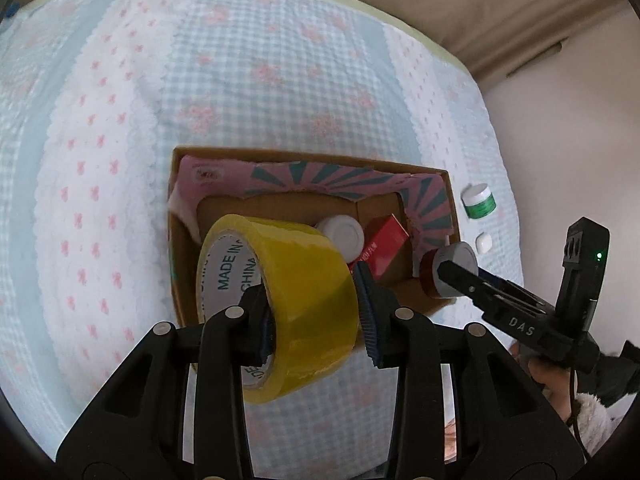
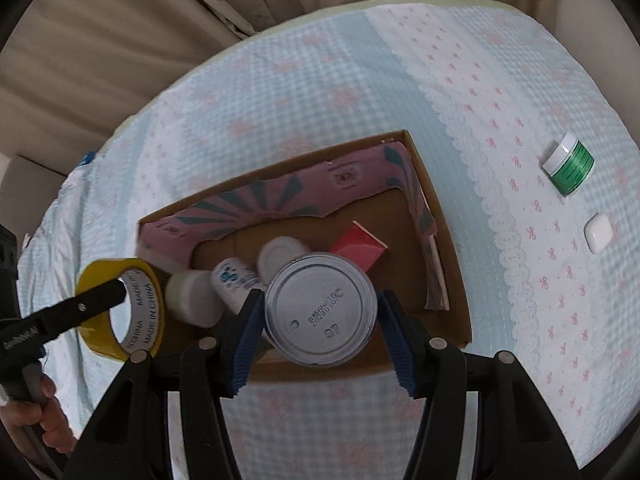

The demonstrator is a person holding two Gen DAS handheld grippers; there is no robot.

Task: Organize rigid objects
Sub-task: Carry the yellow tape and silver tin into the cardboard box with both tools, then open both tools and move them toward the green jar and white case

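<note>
Left fingers: we see the left gripper (image 1: 316, 312) pinching the wall of the yellow tape roll (image 1: 280, 300), one finger through the core, the other on the outer band.
Right fingers: the right gripper (image 2: 320, 312) is clamped on a can (image 2: 320, 312), a pad on each side, its stamped grey end facing the camera.
Tape roll: held in the air at the near left corner of the cardboard box (image 1: 448, 200), its core axis roughly level and across the fingers.
Can: held over the near edge of the box, toward its right side; its long axis runs along the fingers, pointing into the box.
Box contents: a red carton (image 2: 358, 250), a white jar (image 2: 194, 298), a white bottle with blue print (image 2: 234, 284) and a white lid (image 1: 342, 236) lie on the box floor.
Left outside: a green-banded jar (image 2: 568, 166) and a small white case (image 2: 599, 234) lie on the checked bedspread (image 1: 260, 80), beyond the box's right wall.
Deciding relation: we judge both loads sit over or beside the opening, so each needs only a short lowering; free floor shows near the right wall, under the can.
Nearer hand: the right one for the two things outside.
</note>
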